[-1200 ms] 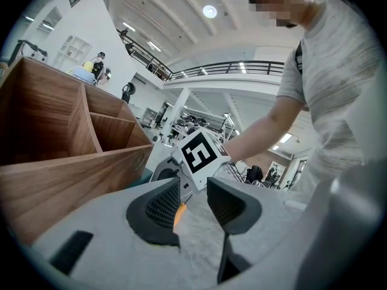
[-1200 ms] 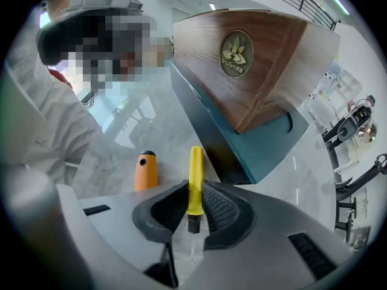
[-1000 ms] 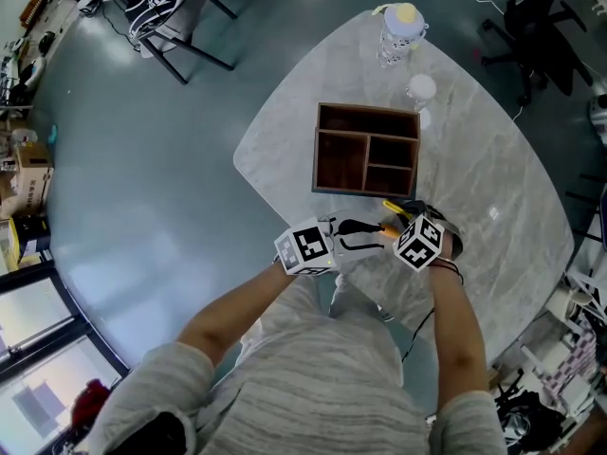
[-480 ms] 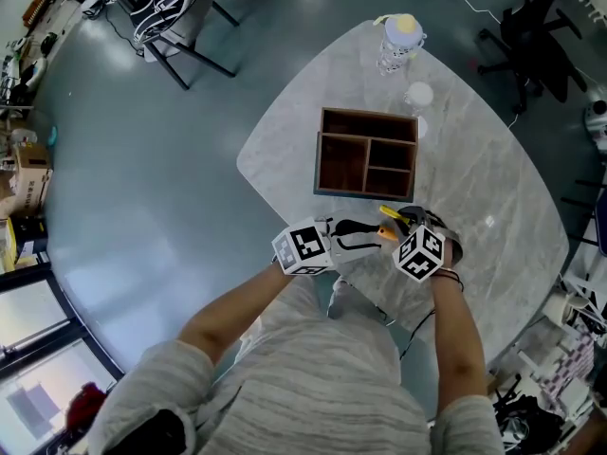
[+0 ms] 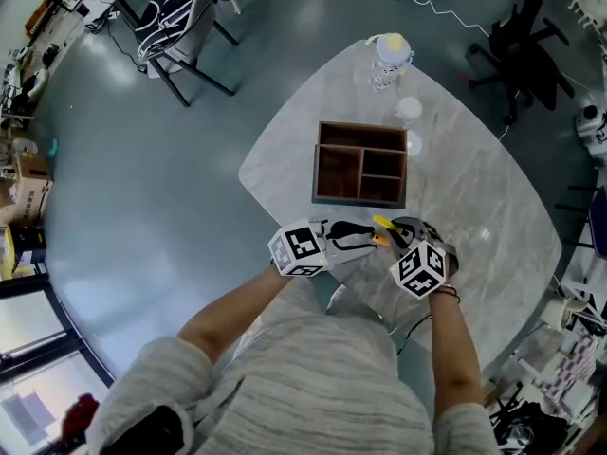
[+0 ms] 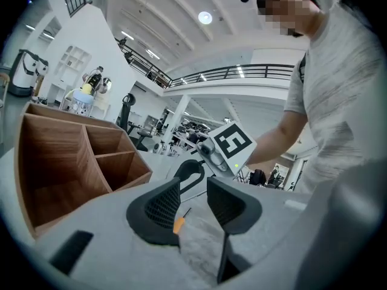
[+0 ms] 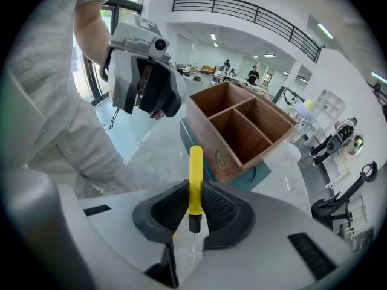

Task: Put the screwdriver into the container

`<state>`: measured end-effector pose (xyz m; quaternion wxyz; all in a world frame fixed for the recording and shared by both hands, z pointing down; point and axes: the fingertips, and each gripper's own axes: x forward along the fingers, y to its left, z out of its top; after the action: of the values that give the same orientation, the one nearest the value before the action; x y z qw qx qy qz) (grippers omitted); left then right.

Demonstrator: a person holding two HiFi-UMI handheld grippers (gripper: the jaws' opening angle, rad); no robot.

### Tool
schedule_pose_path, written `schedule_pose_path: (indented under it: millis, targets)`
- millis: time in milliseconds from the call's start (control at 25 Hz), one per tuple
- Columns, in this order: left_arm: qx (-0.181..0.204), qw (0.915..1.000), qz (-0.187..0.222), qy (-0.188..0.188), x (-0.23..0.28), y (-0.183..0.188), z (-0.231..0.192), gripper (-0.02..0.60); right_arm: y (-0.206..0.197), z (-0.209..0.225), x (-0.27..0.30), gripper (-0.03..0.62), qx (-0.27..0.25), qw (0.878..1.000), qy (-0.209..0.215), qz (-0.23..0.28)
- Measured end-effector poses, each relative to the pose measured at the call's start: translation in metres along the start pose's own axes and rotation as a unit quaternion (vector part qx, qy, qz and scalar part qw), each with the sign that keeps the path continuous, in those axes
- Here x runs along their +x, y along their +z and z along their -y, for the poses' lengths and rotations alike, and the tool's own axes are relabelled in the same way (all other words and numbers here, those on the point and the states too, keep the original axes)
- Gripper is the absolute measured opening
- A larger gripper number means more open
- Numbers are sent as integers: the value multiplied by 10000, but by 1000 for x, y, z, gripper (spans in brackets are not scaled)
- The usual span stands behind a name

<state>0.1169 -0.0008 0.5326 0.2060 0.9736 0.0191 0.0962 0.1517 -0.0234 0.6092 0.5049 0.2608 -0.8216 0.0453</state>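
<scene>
The wooden container [image 5: 360, 164] with several compartments stands mid-table. In front of it my right gripper [image 5: 400, 229] is shut on a yellow-handled screwdriver [image 7: 195, 183], handle pointing out toward the container [image 7: 242, 132] and metal tip back between the jaws. The yellow handle [image 5: 384, 223] shows in the head view just short of the box's front wall. My left gripper [image 6: 190, 192] is open with nothing between its pads, facing the right gripper [image 6: 228, 145]. A small orange-handled screwdriver [image 6: 178, 224] lies on the table beyond the left jaws.
A clear bottle with a yellow cap [image 5: 387, 55] and a white round object [image 5: 409, 110] stand behind the container on the marble table [image 5: 484, 188]. Chairs and cables are on the floor around the table. The table's near edge is under my arms.
Both grippers stay just in front of the container, and the right one keeps its hold on the yellow screwdriver. The head view has shifted a little.
</scene>
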Motion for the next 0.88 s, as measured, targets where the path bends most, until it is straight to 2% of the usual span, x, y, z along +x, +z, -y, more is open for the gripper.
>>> schedule_pose_path:
  millis: [440, 880]
  targets:
    - [106, 9998, 154, 99, -12, 31, 4, 143, 51, 30, -49, 64, 652, 9921, -478, 955]
    - [204, 9994, 218, 150, -21, 45, 6, 138, 90, 76, -70, 64, 1665, 9618, -768, 2033]
